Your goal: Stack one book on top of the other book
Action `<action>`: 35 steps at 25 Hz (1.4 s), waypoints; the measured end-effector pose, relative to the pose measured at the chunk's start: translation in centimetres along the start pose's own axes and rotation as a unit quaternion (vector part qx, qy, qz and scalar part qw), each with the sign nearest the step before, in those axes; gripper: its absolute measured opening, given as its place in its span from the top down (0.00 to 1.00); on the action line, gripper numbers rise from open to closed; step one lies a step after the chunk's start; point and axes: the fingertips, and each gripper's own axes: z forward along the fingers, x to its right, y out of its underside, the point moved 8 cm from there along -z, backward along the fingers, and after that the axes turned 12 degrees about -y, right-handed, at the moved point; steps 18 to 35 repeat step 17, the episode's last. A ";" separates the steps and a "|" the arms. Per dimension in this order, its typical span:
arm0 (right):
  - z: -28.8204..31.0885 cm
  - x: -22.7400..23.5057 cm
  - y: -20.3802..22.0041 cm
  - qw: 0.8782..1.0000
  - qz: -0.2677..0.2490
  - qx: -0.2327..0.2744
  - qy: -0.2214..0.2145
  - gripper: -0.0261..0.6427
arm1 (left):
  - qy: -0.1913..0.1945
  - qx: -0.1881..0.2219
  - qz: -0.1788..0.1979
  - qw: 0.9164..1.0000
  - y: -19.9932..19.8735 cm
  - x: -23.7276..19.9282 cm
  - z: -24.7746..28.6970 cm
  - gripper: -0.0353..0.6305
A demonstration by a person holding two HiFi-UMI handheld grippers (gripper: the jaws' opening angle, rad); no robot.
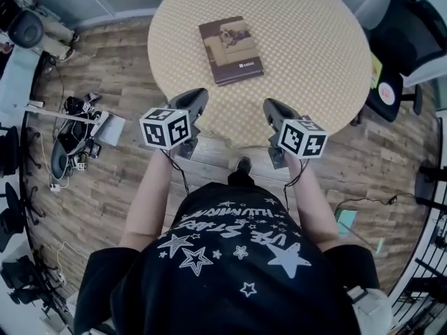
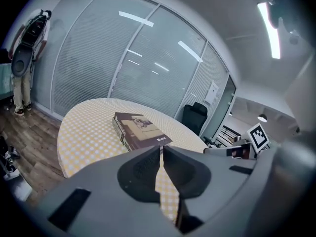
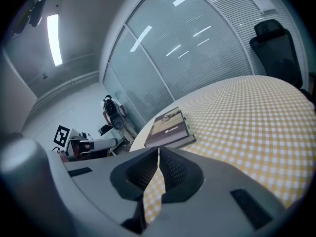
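The left gripper [image 2: 161,150] and right gripper [image 3: 158,152] are both closed tight and empty, at the checked round table's [image 1: 314,54] near edge. The two stacked books [image 1: 230,49] lie untouched near the table's middle, well beyond both.

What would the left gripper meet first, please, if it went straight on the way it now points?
Probably the books: they lie dead ahead of the left gripper. Because it tilts slightly down, it might touch the table just short of them; depth is unclear.
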 end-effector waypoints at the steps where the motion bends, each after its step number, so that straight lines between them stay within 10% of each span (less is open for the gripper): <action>1: 0.1 -0.8 0.0 1.000 -0.006 0.001 0.001 0.91 | 0.002 0.005 -0.001 1.000 0.1 -0.1 -0.6 0.91; 17: -1.5 -12.0 4.9 0.998 -0.050 0.021 0.016 0.92 | 0.032 0.008 0.023 0.999 4.5 -1.1 -10.4 0.94; 35: -1.5 -12.0 4.9 0.998 -0.050 0.021 0.016 0.92 | 0.032 0.008 0.023 0.999 4.5 -1.1 -10.4 0.94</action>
